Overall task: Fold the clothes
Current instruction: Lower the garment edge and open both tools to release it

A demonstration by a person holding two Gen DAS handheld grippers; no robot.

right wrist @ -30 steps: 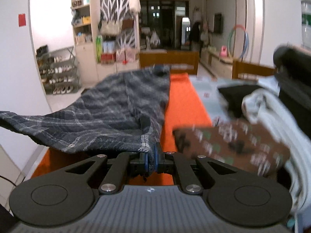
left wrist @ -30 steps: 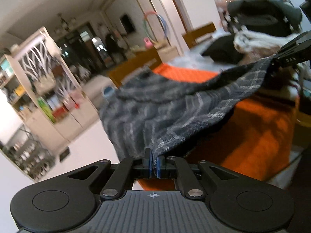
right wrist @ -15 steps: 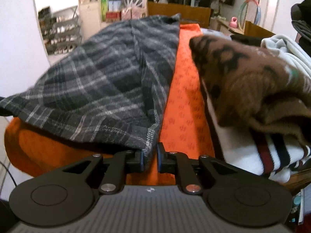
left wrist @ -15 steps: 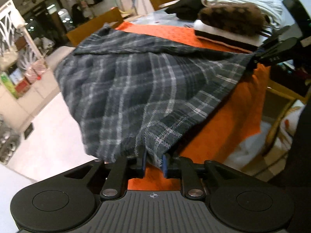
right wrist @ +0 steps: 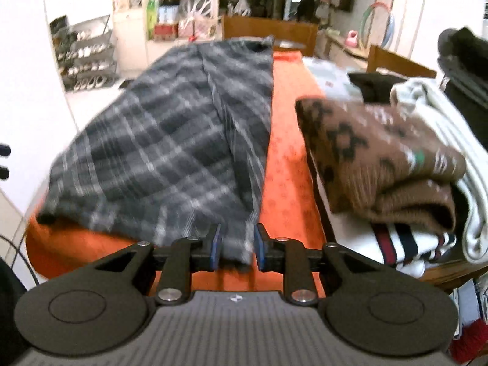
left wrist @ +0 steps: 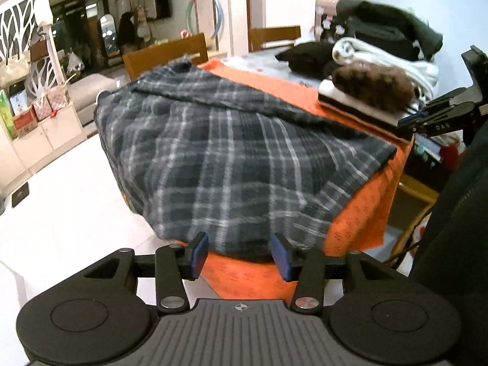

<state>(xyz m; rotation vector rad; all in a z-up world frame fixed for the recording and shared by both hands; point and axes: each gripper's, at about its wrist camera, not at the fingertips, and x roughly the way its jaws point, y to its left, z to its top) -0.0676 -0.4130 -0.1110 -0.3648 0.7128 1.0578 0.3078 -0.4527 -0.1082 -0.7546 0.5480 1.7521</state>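
A dark grey plaid garment lies spread on the orange-covered table, its near edge hanging over the table's front. It also shows in the right wrist view. My left gripper is open just in front of the garment's near left edge, not holding it. My right gripper is open with the garment's near right corner hanging between its jaws, not pinched. The right gripper shows in the left wrist view at the table's right corner.
A folded brown patterned sweater lies on white folded clothes at the right of the table, with black garments behind. Wooden chairs stand at the far side. White floor lies left.
Both grippers have lowered the plaid garment onto the table, then opened and let go of its near corners. The cloth went from stretched in the air to lying flat.
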